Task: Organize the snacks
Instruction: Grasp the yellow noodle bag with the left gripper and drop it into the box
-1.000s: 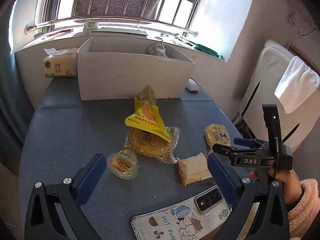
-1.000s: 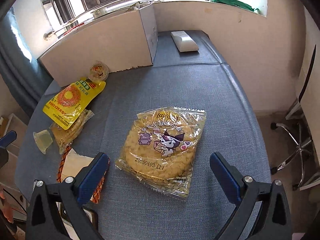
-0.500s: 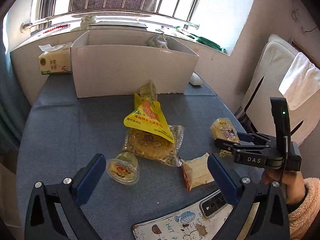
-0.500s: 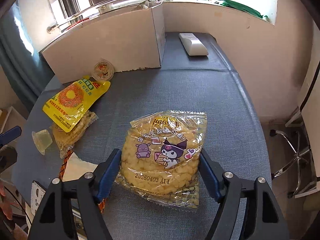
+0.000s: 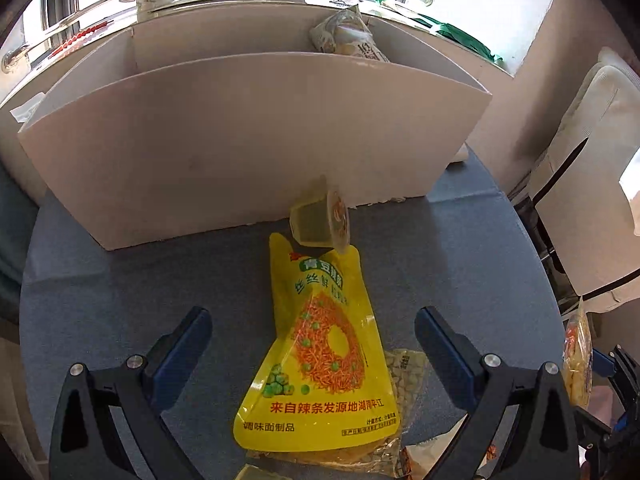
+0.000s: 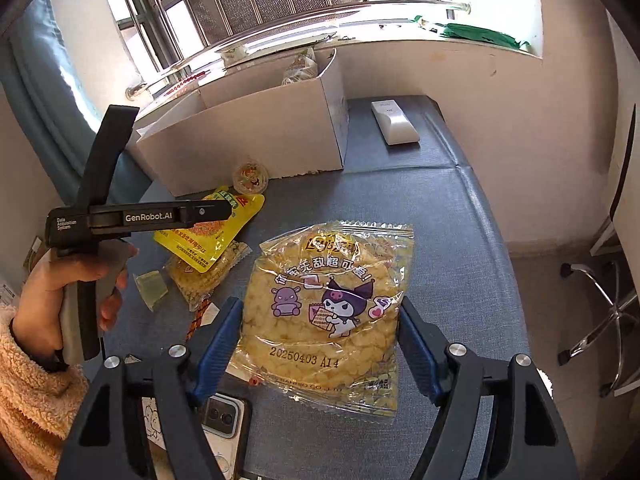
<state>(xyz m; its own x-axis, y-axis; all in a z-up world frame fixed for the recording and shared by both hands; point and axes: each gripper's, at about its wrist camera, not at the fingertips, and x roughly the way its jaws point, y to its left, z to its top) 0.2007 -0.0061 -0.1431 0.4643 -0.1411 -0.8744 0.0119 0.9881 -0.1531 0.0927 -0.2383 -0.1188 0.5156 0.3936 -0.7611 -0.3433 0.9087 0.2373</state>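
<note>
My right gripper [image 6: 320, 344] points steeply down at the blue-grey fabric tabletop [image 6: 440, 208], and its blue pads press both sides of the clear crinkly packet of yellow corn snacks with a purple cartoon print [image 6: 328, 300]. I'm gripping it by its lower half, with its lower edge down by the tabletop (whether it touches I cannot tell).

My left gripper [image 5: 312, 354] is tilted down too, its jaws wide apart with nothing clamped. Between and below them lies the glossy yellow pouch printed with green peas and orange strips [image 5: 320, 344], flat on the table on top of a clear bag of pale snacks [image 5: 404, 372]. At the pouch's far tip a small clear jelly cup [image 5: 320, 222] lies on its side against the white cardboard box [image 5: 240, 152], which already holds one pale packet [image 5: 348, 36] in its far right corner.

In the right view, a hand in a fluffy cream sleeve [image 6: 64, 284] grips the left tool's handle.
</note>
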